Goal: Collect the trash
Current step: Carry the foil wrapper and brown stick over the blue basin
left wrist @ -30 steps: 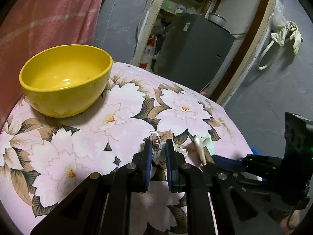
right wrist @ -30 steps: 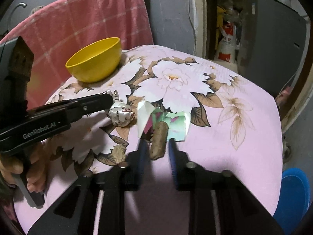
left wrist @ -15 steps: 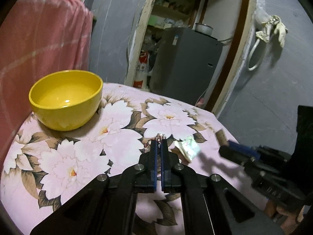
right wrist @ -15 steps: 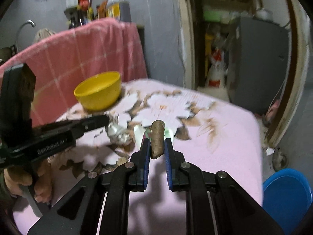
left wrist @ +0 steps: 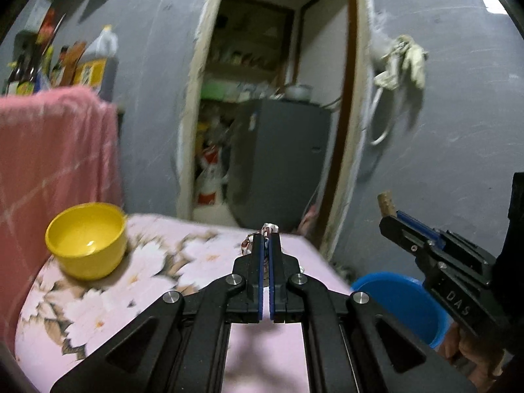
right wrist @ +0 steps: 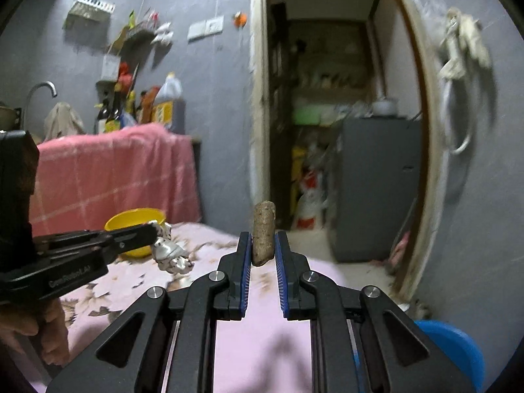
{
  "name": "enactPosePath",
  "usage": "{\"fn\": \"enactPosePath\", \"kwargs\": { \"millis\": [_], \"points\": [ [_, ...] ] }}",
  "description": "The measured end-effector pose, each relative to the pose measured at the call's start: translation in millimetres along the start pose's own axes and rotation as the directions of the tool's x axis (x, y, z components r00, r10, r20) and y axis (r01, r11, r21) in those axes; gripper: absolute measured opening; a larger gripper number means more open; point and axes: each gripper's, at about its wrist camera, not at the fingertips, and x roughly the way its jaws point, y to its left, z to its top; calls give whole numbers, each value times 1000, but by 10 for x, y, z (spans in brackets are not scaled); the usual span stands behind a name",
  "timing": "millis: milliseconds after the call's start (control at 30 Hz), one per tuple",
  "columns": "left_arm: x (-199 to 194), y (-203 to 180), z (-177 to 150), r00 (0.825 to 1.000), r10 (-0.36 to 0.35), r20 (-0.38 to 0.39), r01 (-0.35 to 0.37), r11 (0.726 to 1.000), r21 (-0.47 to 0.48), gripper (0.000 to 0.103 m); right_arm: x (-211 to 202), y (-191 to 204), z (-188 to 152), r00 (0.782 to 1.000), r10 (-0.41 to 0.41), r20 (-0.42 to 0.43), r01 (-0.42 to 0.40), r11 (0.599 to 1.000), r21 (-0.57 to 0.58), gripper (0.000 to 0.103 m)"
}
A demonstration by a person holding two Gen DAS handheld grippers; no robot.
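Observation:
My left gripper (left wrist: pixel 268 239) is shut on a crumpled silver-and-red wrapper (left wrist: pixel 269 229), lifted above the flowered pink tablecloth (left wrist: pixel 183 262). The right wrist view shows that wrapper (right wrist: pixel 168 255) hanging from the left gripper's (right wrist: pixel 154 232) tip. My right gripper (right wrist: pixel 263 239) is shut on a brown cork-like stub (right wrist: pixel 263 232) that stands upright between its pads. The left wrist view has the right gripper (left wrist: pixel 391 217) at the right with the stub (left wrist: pixel 385 203) poking up, above a blue bin (left wrist: pixel 399 301) on the floor.
A yellow bowl (left wrist: pixel 85 239) sits at the table's far left, near a pink-draped surface (left wrist: pixel 49 150). Beyond the table are an open doorway and a grey cabinet (left wrist: pixel 281 160). The blue bin (right wrist: pixel 455 350) stands beside the table at lower right. A hand (right wrist: pixel 39 330) holds the left gripper.
Both grippers closed on their items and rose off the table, tilting up toward level. The wrapper and the brown stub left the cloth; the folded green paper is out of view.

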Motion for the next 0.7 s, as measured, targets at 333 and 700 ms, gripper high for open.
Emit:
{"fn": "enactPosePath", "kwargs": {
  "millis": [333, 700],
  "points": [
    [129, -807, 152, 985, -168, 32, 166, 985, 55, 1, -446, -610, 60, 976, -212, 55, 211, 977, 37, 12],
    [713, -1467, 16, 960, -262, -101, 268, 962, 53, 1, -576, -1327, -157, 945, -318, -77, 327, 926, 189, 12]
  ]
}}
